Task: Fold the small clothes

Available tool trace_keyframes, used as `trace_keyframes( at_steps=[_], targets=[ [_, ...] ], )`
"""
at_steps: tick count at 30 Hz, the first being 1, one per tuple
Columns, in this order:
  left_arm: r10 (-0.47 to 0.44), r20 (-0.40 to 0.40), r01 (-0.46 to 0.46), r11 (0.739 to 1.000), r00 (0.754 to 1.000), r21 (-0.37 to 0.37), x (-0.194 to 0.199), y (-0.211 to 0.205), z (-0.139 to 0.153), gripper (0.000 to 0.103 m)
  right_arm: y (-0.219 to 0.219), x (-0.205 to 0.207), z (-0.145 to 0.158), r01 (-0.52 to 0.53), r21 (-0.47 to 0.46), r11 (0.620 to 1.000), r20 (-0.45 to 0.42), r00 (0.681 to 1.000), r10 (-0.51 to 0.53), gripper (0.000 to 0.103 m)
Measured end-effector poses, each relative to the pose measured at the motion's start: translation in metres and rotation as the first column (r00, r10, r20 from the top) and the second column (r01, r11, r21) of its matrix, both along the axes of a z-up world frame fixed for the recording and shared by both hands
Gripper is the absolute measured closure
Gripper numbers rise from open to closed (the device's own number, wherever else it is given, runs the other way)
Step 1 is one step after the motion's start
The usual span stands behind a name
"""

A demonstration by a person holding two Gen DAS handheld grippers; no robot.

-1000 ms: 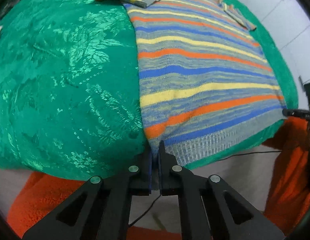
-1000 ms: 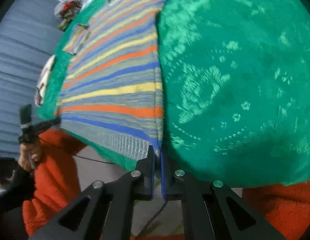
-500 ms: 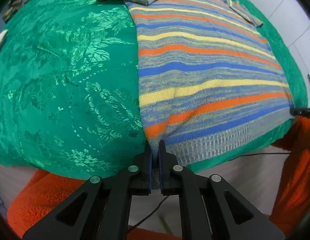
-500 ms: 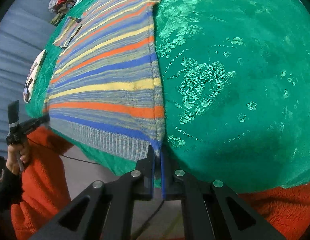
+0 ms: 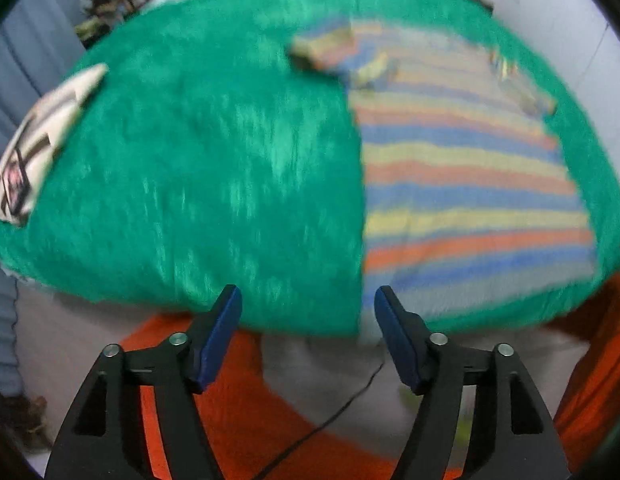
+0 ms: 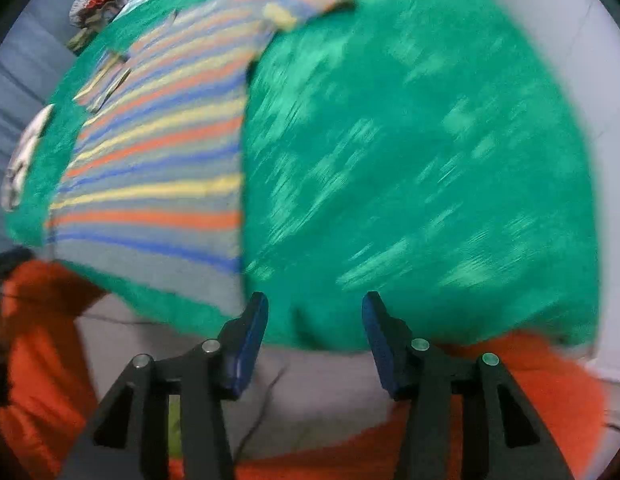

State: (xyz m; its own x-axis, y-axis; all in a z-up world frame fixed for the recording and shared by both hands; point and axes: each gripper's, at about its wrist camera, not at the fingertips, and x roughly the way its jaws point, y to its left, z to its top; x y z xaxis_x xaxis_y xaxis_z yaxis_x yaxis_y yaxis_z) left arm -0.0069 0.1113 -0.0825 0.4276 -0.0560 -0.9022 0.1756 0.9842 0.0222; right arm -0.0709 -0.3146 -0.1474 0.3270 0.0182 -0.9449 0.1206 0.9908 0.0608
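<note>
Both views are blurred. The left hand-held gripper (image 5: 308, 300) has its blue-padded fingers spread wide apart with nothing between them, at the bottom of its frame over the near edge of the green cloth (image 5: 214, 168). The striped sweater (image 5: 465, 184) lies flat on that cloth in the right half of the frame, its grey hem at lower right just above and beside the right fingertip; whether they touch cannot be told. A folded sleeve sits at its upper left corner.

The right hand-held gripper (image 6: 314, 306) is likewise spread apart and holding nothing, low in its frame. There the striped sweater (image 6: 158, 168) fills the left half, its hem corner just above the left fingertip, while green cloth (image 6: 429, 160) covers the right. A white printed item (image 5: 34, 148) lies at the left edge of the cloth.
</note>
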Motion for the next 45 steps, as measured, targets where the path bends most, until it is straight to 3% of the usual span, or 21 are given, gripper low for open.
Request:
trace_keyframes(
  at_steps=[2, 5, 7, 10, 15, 17, 19, 30, 37, 41, 45],
  targets=[
    [-0.023, 0.070, 0.027, 0.998, 0.997, -0.050, 0.008, -0.012, 0.017, 0.018, 0.009, 0.009, 0.025, -0.017, -0.019, 1.000, 0.081, 0.997, 0.019, 0.051],
    [-0.095, 0.149, 0.107, 0.992, 0.984, -0.074, 0.020, -0.052, 0.029, 0.016, 0.039, 0.029, 0.047, -0.089, -0.012, 0.996, 0.178, 0.980, 0.089, 0.040],
    [-0.132, 0.164, 0.143, 0.988, 0.978, -0.057, 0.026, -0.070, 0.023, 0.016, 0.068, 0.047, 0.046, -0.156, -0.007, 0.988, 0.200, 0.968, 0.154, 0.039],
    [-0.148, 0.138, 0.154, 0.987, 0.979, -0.035, 0.034, -0.096, -0.007, 0.016, 0.103, 0.066, 0.029, -0.226, -0.005, 0.974, 0.198, 0.955, 0.222, 0.039],
    [-0.172, 0.026, 0.170, 0.983, 0.985, 0.064, 0.026, -0.109, -0.073, 0.016, 0.138, 0.084, -0.035, -0.281, -0.011, 0.960, 0.107, 0.954, 0.281, 0.039],
    [-0.172, 0.012, 0.171, 0.982, 0.985, 0.078, 0.016, -0.104, -0.087, 0.013, 0.140, 0.079, -0.059, -0.287, -0.037, 0.957, 0.047, 0.956, 0.289, 0.039],
    [-0.170, 0.023, 0.168, 0.983, 0.985, 0.079, 0.009, -0.098, -0.089, 0.009, 0.138, 0.072, -0.068, -0.279, -0.045, 0.959, 0.058, 0.958, 0.282, 0.039],
    [-0.159, -0.061, 0.165, 0.981, 0.985, 0.101, -0.004, -0.085, -0.089, 0.008, 0.121, 0.050, -0.064, -0.245, -0.049, 0.968, 0.007, 0.969, 0.246, 0.036],
    [-0.144, -0.164, 0.166, 0.978, 0.976, 0.128, -0.018, -0.076, -0.087, 0.009, 0.112, 0.029, -0.064, -0.233, -0.056, 0.971, -0.033, 0.972, 0.232, 0.035],
    [-0.130, -0.143, 0.150, 0.979, 0.981, 0.136, -0.035, -0.060, -0.071, 0.009, 0.105, 0.020, -0.056, -0.221, -0.058, 0.974, -0.053, 0.974, 0.218, 0.035],
    [-0.077, -0.076, 0.084, 0.992, 0.994, 0.096, -0.042, -0.041, -0.046, 0.009, 0.094, 0.011, -0.047, -0.178, -0.068, 0.982, -0.051, 0.983, 0.175, 0.035]
  ],
)
